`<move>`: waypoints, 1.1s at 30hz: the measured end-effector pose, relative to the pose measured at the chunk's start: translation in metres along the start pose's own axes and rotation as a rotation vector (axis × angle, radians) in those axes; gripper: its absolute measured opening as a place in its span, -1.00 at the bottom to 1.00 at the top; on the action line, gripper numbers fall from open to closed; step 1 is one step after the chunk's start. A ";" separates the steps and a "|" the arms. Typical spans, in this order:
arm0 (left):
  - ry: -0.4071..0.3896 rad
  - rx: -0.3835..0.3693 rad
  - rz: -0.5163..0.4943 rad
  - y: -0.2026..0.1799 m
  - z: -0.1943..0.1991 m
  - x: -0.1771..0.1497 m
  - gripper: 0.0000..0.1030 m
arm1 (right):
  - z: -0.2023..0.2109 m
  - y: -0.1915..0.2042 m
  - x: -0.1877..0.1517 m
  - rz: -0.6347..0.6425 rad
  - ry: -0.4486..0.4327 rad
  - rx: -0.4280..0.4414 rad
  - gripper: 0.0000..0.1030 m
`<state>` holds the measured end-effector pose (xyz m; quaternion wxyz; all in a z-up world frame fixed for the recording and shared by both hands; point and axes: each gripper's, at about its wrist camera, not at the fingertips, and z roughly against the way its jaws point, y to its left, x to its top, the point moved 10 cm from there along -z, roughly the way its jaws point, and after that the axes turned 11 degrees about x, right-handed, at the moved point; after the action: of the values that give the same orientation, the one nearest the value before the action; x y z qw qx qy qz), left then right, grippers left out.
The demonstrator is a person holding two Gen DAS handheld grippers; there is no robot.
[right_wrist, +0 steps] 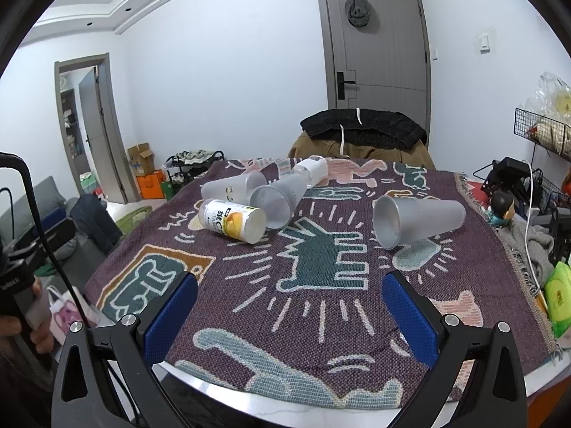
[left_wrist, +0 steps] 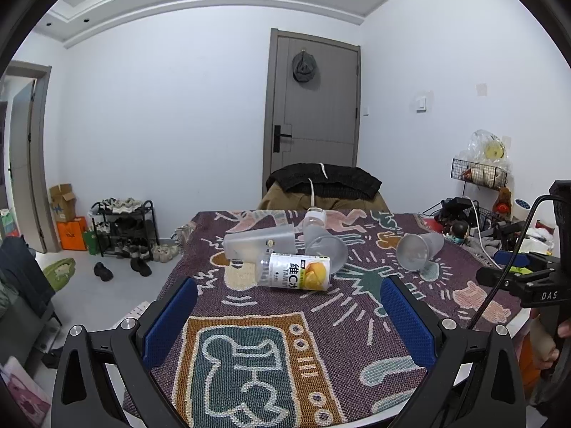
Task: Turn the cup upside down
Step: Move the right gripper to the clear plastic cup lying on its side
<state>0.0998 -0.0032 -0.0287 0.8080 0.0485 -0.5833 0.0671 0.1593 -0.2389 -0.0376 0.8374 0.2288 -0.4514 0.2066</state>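
Note:
Three frosted plastic cups lie on their sides on the patterned cloth. One cup (right_wrist: 417, 219) lies alone at the right, its mouth toward me; it also shows in the left wrist view (left_wrist: 419, 250). A second cup (right_wrist: 276, 198) (left_wrist: 326, 249) and a third cup (right_wrist: 232, 186) (left_wrist: 260, 243) lie by a bottle. My left gripper (left_wrist: 289, 315) is open and empty over the near cloth. My right gripper (right_wrist: 289, 306) is open and empty, short of the lone cup.
A yellow-labelled bottle (right_wrist: 233, 220) (left_wrist: 296, 271) lies on its side among the cups, a white-capped bottle (right_wrist: 312, 169) behind them. A chair with clothes (right_wrist: 360, 135) stands beyond the table. Clutter and cables (right_wrist: 517, 192) sit at the right edge.

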 end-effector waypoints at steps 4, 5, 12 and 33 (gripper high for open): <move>0.014 -0.003 -0.006 -0.001 -0.011 0.003 0.99 | -0.006 -0.005 0.005 -0.009 0.001 -0.003 1.00; 0.013 -0.001 -0.010 -0.001 -0.013 0.005 0.99 | -0.009 -0.007 0.006 -0.013 0.003 -0.005 1.00; 0.011 0.018 -0.024 0.004 -0.034 0.022 0.99 | -0.031 -0.021 0.023 -0.050 0.014 0.019 1.00; 0.058 0.092 0.037 0.034 -0.119 0.060 0.99 | -0.128 -0.069 0.109 -0.133 0.082 -0.016 1.00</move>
<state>0.2241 0.0518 -0.0094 0.8201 0.0728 -0.5568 0.1099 0.3374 -0.2064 -0.0215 0.8689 0.2428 -0.4020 0.1562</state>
